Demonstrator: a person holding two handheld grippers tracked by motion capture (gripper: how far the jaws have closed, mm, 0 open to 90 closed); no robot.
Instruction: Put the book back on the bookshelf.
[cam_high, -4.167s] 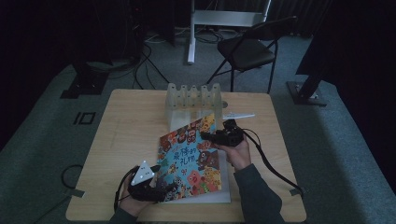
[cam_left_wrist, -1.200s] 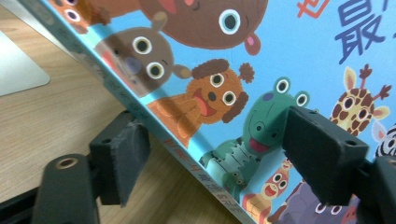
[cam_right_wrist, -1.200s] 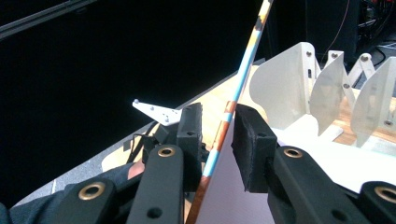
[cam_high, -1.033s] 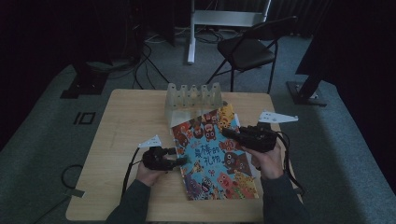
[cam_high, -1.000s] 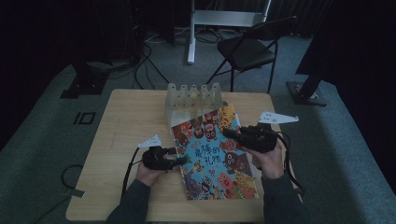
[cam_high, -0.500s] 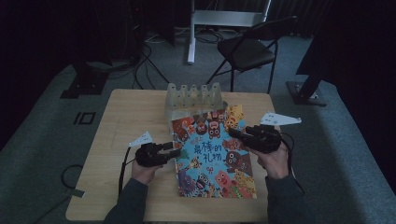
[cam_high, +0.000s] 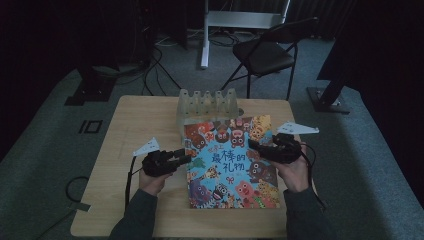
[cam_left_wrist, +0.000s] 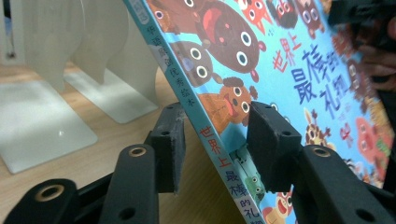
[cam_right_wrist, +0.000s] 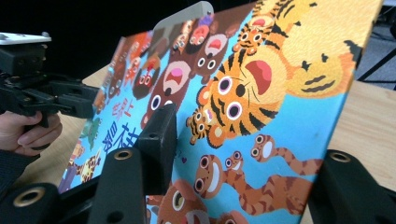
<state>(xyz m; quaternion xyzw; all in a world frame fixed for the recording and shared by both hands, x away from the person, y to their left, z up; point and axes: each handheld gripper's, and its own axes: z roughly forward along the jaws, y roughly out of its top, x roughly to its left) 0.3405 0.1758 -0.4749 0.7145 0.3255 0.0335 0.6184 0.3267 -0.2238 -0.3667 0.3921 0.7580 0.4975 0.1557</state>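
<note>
The wooden table carries everything, with a folding chair on the grey floor beyond its far edge. On the table's middle is the picture book, its bright blue cover crowded with cartoon animals; its far edge is propped against the clear slotted book rack, so the cover slopes up away from the person. The left gripper comes in at the book's spine edge. In the left gripper view the 2 jaws straddle that spine, 1 under the book and 1 over the cover; they have just been closing, but a gap shows on the underside, so the grip is not yet made. The right gripper reaches over the opposite edge; its jaws have just been opening and stand apart on either side of the cover, released.
</note>
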